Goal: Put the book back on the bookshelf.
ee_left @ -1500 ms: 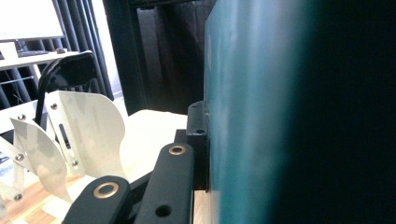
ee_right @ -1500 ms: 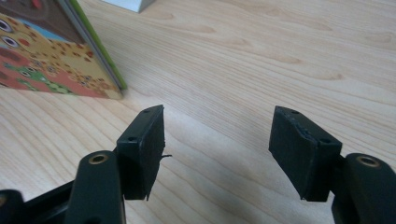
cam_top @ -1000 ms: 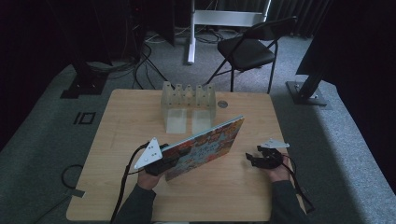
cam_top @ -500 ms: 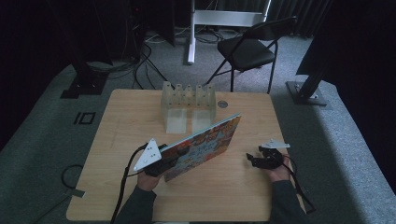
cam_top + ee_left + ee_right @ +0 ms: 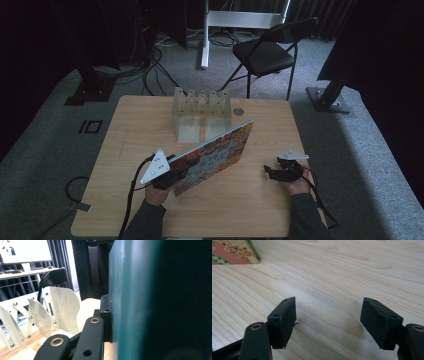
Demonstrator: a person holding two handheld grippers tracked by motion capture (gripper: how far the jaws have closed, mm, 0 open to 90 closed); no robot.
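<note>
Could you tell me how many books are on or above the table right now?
1: a colourful book, tilted above the table's middle, clamped at its near end by the left gripper.

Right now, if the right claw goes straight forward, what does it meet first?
Probably the colourful picture book held tilted by the left claw; before it lies bare wooden table. Depth is unclear.

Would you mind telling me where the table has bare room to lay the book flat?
The wide strip left of the rack and book, out to the table edge, is bare. So is the stretch between the book and the right claw, and the near edge between the forearms. The back middle is crowded by the rack and a small round thing.
</note>
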